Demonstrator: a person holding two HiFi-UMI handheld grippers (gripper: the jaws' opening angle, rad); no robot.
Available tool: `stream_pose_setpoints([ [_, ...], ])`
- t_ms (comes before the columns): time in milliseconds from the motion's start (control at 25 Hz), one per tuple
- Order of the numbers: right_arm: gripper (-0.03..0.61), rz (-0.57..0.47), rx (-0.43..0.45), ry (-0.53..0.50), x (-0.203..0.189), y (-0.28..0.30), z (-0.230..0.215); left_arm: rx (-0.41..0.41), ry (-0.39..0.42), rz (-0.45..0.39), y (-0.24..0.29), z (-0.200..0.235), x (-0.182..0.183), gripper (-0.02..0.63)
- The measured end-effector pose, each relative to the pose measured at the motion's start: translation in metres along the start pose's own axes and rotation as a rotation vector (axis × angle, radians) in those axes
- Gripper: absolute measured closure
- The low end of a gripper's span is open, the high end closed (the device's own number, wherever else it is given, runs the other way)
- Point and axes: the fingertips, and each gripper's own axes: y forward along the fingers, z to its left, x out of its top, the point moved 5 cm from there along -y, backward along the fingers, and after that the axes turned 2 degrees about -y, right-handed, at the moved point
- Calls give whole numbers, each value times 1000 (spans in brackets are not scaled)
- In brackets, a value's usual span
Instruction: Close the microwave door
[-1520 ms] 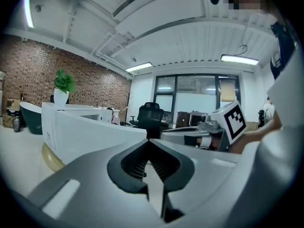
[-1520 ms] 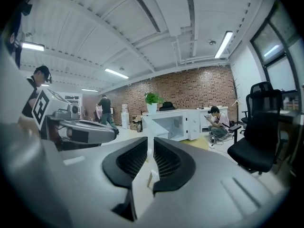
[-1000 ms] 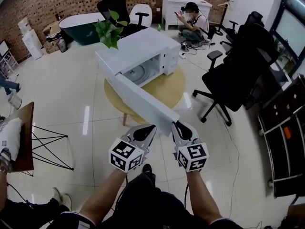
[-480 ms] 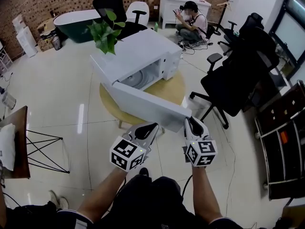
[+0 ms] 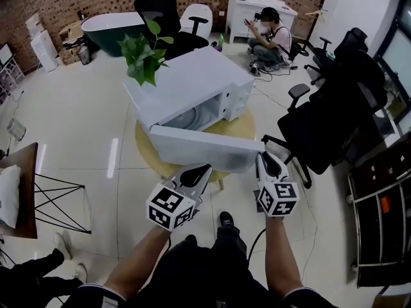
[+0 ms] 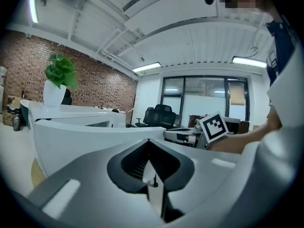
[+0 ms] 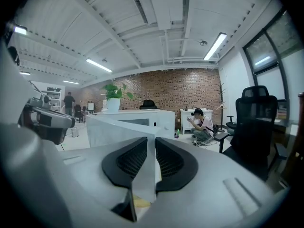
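Note:
A white microwave (image 5: 192, 82) stands on a round wooden table (image 5: 234, 126) with its door (image 5: 199, 149) swung partly open toward me. My right gripper (image 5: 266, 161) is shut on the door's free right edge; in the right gripper view the white door edge (image 7: 151, 175) runs between the dark pads (image 7: 171, 163). Just below the door's lower edge hovers my left gripper (image 5: 196, 172), its jaws shut with nothing between them. From the left gripper view, the door (image 6: 80, 141) spans the left side beyond the closed jaw tips (image 6: 148, 144).
A potted plant (image 5: 144, 53) sits on the microwave's top. A black office chair (image 5: 321, 120) stands close at the right, dark shelving (image 5: 382, 197) beyond it. A person (image 5: 266, 31) sits on the floor at the back. A small wooden side table (image 5: 29, 185) stands at the left.
The door has swung from steeply open toward the microwave's front. My right gripper moved right and forward with the door's edge; the left gripper followed along below the door.

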Motion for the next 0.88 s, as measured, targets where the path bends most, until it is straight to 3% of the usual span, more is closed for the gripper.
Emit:
stream_pose_setpoints([
  [360,529,-2,208,-55,17,71,-35,66,-3,-30,76,8,24,607],
  [880,529,-14,367,-87,44,172,-56,260,-16,-45,111,41,37,607],
])
